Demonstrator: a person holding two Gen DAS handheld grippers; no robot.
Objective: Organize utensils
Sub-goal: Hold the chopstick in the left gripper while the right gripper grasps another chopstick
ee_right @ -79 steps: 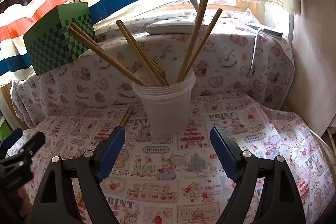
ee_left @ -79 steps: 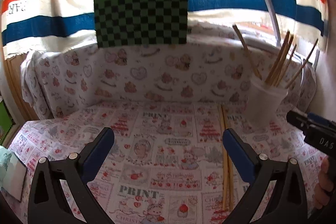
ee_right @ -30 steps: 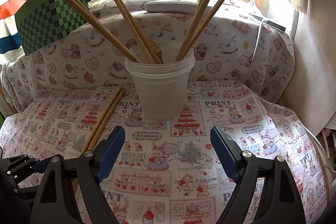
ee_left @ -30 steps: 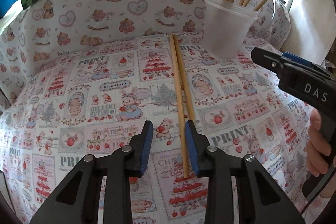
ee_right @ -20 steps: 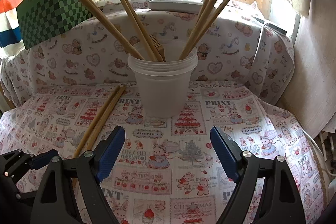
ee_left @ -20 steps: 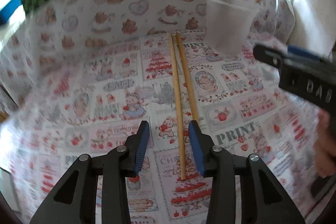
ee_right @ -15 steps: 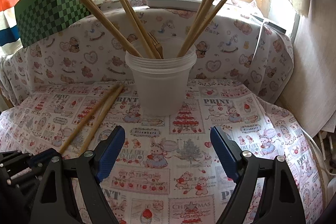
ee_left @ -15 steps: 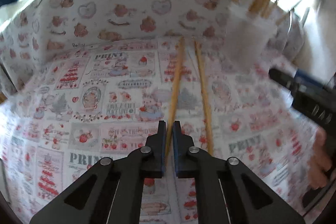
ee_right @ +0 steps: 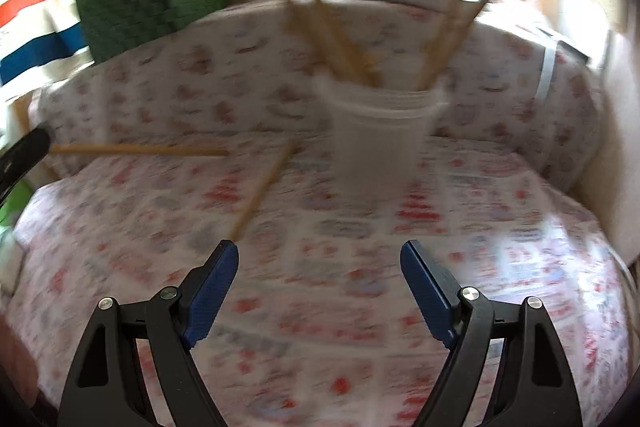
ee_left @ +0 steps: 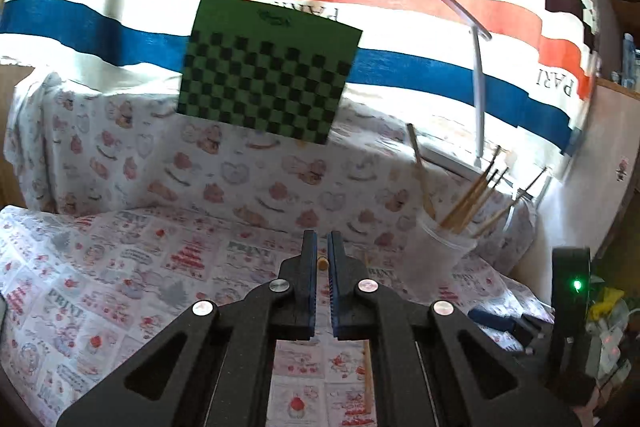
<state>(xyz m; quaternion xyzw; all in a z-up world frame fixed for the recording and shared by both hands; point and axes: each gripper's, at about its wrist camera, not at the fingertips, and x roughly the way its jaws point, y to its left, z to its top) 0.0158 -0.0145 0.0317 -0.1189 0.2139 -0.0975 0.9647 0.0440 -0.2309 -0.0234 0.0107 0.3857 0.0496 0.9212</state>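
One chopstick point(ee_right: 140, 149) is clamped level in the left gripper point(ee_left: 322, 259), lifted clear for carrying to the far-right cup point(ee_right: 380, 143). Its mate point(ee_right: 262, 189) lies on the cloth point(ee_right: 360, 267). Right gripper point(ee_right: 316, 255) hangs spread wide, empty, near the cup.

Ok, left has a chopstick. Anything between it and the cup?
Nothing visible. The chopstick in the left gripper is off the cloth, and only bare cloth and the other chopstick lie before the cup.
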